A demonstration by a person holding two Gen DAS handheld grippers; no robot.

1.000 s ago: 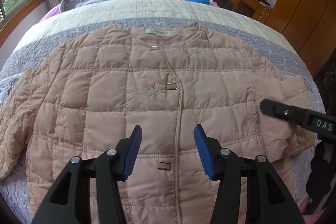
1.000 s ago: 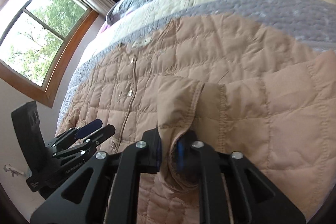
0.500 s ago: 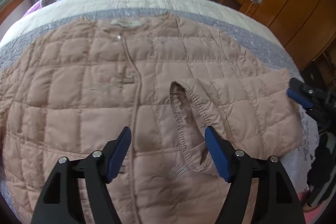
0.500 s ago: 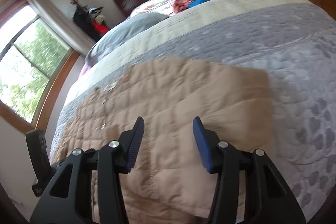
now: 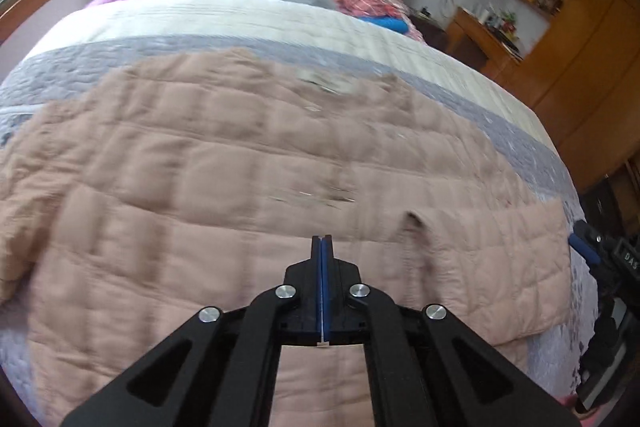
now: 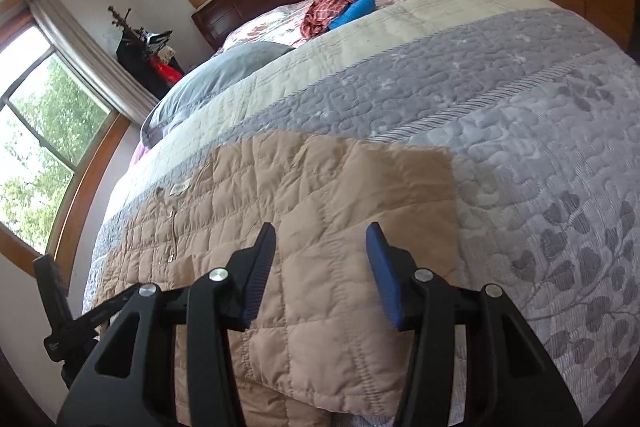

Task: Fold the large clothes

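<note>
Quilted jacket (image 5: 248, 187) flat on bed (image 6: 540, 115), right sleeve folded across front. Left gripper (image 5: 321, 247) snapped shut, empty; right gripper (image 6: 320, 259) apart, empty, above sleeve. Next: grab left sleeve cuff, fold inward flat, w/o bunching.

White letters "DAS" can be read on a small dark label plate on the black right hand-held gripper (image 5: 624, 259), at the right edge of the left wrist view. The pale neck label (image 6: 179, 188) on the beige quilted padded jacket (image 6: 320, 227) carries print too small to read.
</note>
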